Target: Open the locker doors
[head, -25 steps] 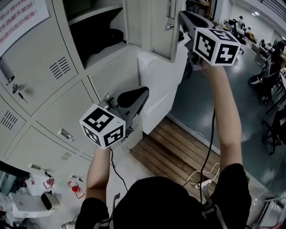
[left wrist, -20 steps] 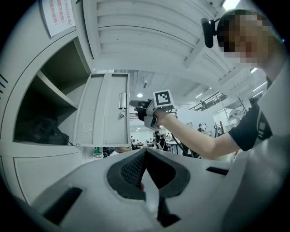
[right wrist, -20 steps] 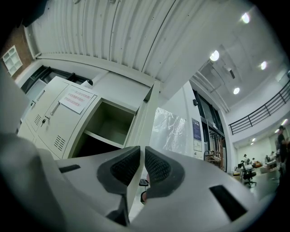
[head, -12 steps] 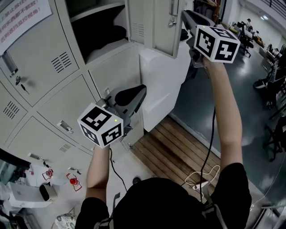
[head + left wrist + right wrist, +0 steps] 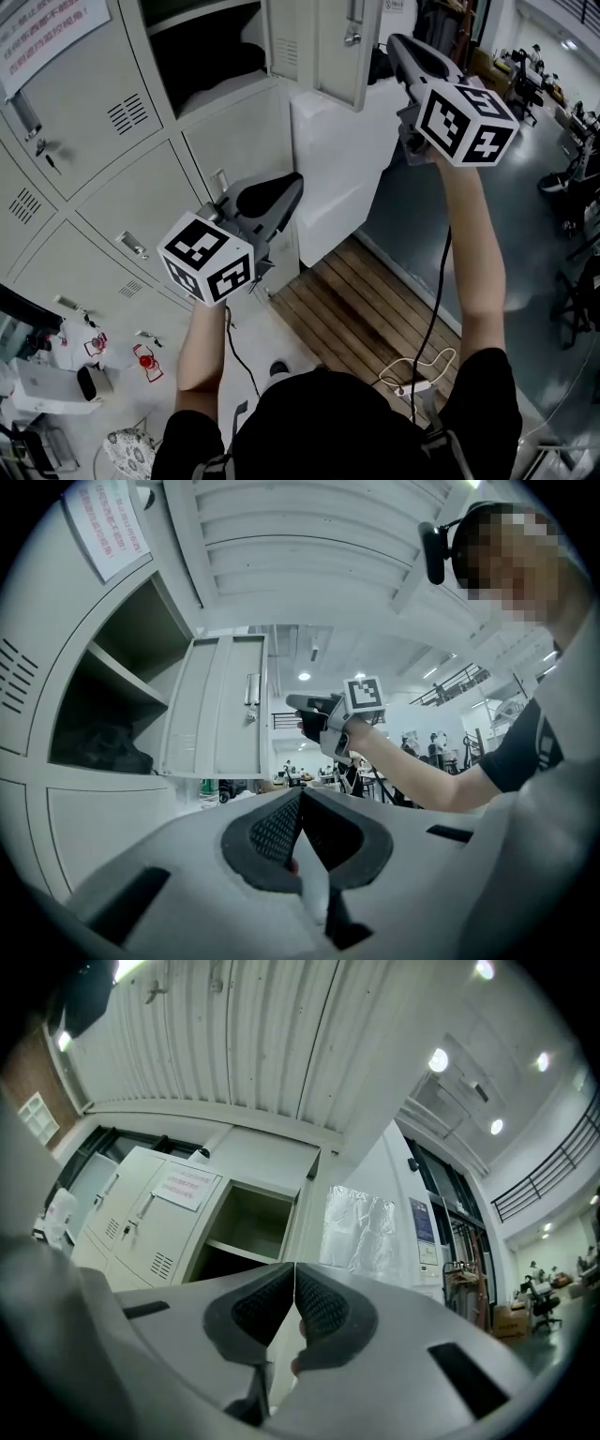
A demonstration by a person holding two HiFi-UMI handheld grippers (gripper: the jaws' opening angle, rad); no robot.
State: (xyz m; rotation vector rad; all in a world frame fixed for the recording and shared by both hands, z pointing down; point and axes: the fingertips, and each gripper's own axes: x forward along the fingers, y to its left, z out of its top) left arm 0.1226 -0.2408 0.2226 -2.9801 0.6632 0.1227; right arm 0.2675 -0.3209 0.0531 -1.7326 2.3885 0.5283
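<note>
Overhead, the grey locker bank (image 5: 112, 178) fills the left side of the head view, most of its doors closed. At its top right corner one compartment (image 5: 202, 47) stands open, with something dark lying on its floor (too shadowed to name). The open locker door (image 5: 328, 47) is swung out to the right of that opening, its inner face and handle (image 5: 353, 14) showing. A white cabinet (image 5: 337, 169) stands against the bank's right end, above a strip of wooden floorboards (image 5: 375, 309). The right gripper (image 5: 294, 1267) is raised just beside the open door's free edge and apart from it, its jaws closed tip to tip with nothing between them. The left gripper (image 5: 300, 797) is held lower, before the closed door under the open compartment, near that door's latch (image 5: 220, 180); its jaws are likewise pressed together and empty.
</note>
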